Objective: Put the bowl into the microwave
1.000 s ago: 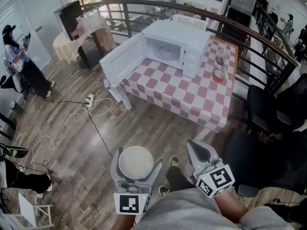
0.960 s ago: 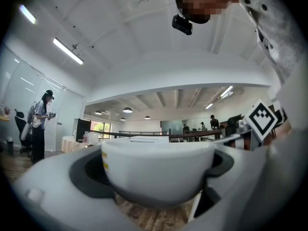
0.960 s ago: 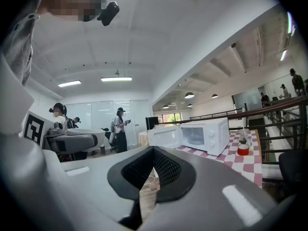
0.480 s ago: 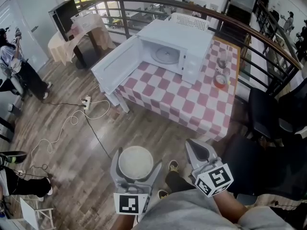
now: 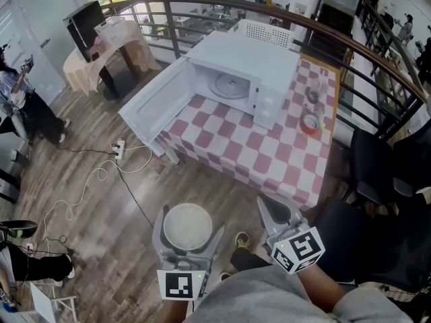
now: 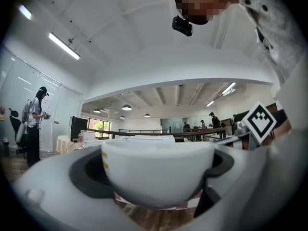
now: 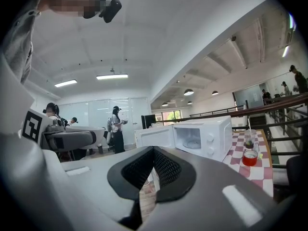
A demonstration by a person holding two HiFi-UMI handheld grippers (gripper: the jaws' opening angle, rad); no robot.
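My left gripper (image 5: 188, 229) is shut on a white bowl (image 5: 188, 225), held upright and low over the wooden floor. In the left gripper view the bowl (image 6: 156, 170) fills the space between the jaws. My right gripper (image 5: 271, 207) is beside it on the right, shut with nothing in it. In the right gripper view its pads (image 7: 163, 170) meet at the tips. The white microwave (image 5: 242, 69) stands on the far end of a red-and-white checked table (image 5: 249, 147). Its door (image 5: 153, 105) swings wide open to the left, and the glass turntable (image 5: 229, 85) shows inside. The microwave (image 7: 202, 136) lies ahead of both grippers.
A red cup (image 5: 309, 122) and a glass (image 5: 312, 91) stand on the table right of the microwave. A black chair (image 5: 384, 173) is at the right. A dark railing (image 5: 269, 11) runs behind the table. A power strip with cable (image 5: 120, 148) lies on the floor; a person (image 5: 20, 89) stands far left.
The table and microwave have drawn slightly closer and lower in the head view. Both grippers keep their poses; the bowl stays in the left one.
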